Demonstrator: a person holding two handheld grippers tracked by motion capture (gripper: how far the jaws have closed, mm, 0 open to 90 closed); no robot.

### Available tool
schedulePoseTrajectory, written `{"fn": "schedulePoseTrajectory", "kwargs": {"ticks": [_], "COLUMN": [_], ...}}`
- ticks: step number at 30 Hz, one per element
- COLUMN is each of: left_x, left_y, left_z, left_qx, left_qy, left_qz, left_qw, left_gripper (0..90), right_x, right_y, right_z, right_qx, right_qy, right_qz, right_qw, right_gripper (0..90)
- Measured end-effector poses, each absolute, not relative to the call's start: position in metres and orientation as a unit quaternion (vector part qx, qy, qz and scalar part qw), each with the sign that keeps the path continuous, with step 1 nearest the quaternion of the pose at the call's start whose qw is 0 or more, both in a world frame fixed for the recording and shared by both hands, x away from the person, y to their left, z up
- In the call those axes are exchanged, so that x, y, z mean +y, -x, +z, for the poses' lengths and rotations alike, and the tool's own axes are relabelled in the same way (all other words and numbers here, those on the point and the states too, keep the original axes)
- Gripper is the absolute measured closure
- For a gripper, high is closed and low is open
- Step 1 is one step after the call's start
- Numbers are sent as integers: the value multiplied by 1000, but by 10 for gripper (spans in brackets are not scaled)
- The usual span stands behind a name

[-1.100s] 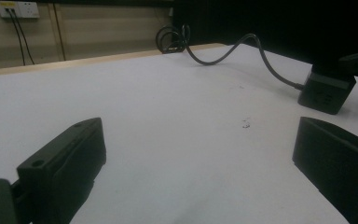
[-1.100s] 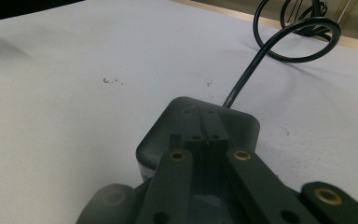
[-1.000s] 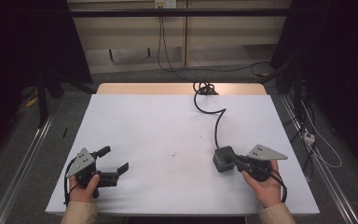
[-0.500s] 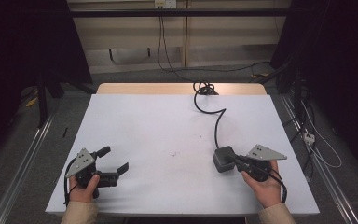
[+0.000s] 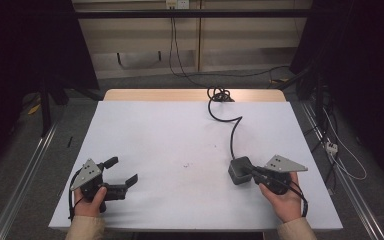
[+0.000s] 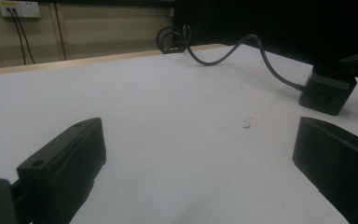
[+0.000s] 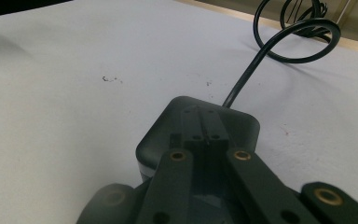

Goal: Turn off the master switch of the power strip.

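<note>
A black box-shaped adapter (image 5: 236, 172) lies on the white table (image 5: 170, 130) at the right front, and its black cable (image 5: 233, 129) runs to a coil at the far edge. My right gripper (image 5: 248, 170) is shut, its fingertips lying over the box's top (image 7: 244, 126) in the right gripper view, where the gripper (image 7: 205, 128) holds nothing I can make out. My left gripper (image 5: 121, 171) rests at the left front with its jaws wide open and nothing between them. In the left gripper view the gripper (image 6: 196, 158) faces the box (image 6: 326, 91) and cable (image 6: 242, 46) across bare table.
The cable's coil (image 5: 220, 94) sits on the wooden strip at the table's far edge. A few small dark specks (image 5: 186, 164) mark the table's middle. Floor rails and loose cables (image 5: 330, 145) run beside the table at the right.
</note>
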State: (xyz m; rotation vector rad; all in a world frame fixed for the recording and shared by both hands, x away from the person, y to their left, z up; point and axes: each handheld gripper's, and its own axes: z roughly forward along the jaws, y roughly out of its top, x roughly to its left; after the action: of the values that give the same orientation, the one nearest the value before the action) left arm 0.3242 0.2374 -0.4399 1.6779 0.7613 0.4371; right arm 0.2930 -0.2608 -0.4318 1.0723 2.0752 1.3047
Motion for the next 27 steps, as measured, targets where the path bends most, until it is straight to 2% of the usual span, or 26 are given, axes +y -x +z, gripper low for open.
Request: {"fn": "schedulePoseTrajectory", "kwargs": {"ticks": [27], "left_x": [237], "left_y": [-324], "left_z": [-440], "left_qx": [327], "left_qy": [-719], "left_qz": [188], "left_qw": [584], "left_gripper": [22], "right_x": [-257], "right_y": [-293], "right_z": [-432], "right_qx": [760], "right_qy": [-384], "right_qz": [468], "right_qw": [237], "right_gripper": [900]}}
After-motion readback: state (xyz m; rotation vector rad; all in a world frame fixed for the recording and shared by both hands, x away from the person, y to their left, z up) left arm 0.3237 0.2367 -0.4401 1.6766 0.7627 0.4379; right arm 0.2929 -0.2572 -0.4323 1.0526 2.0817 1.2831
